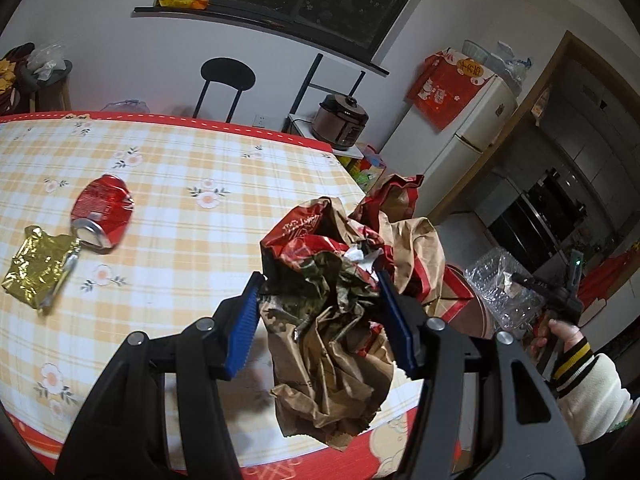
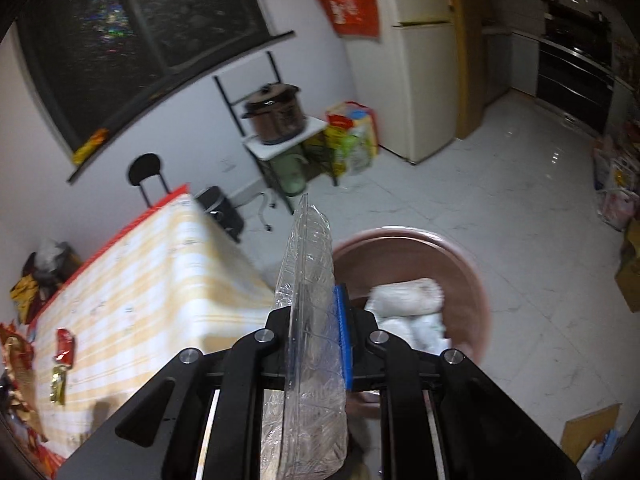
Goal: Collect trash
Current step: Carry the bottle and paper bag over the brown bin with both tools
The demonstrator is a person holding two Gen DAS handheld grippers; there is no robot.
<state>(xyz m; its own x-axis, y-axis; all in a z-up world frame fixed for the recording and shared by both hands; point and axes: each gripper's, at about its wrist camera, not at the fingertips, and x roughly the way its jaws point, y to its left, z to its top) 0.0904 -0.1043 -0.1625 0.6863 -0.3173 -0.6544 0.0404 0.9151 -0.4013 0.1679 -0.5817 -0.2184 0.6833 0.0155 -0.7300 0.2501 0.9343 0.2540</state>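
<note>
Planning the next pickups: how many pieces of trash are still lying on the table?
2: a crushed red can and a gold wrapper touching it, on the checked table; parts of the table are hidden.

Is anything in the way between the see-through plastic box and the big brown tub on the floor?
Nothing visible blocks it. The right gripper is shut on the clear plastic box, and the brown tub sits just beyond it on the floor, its top open. Only some white wadded stuff lies inside it.
</note>
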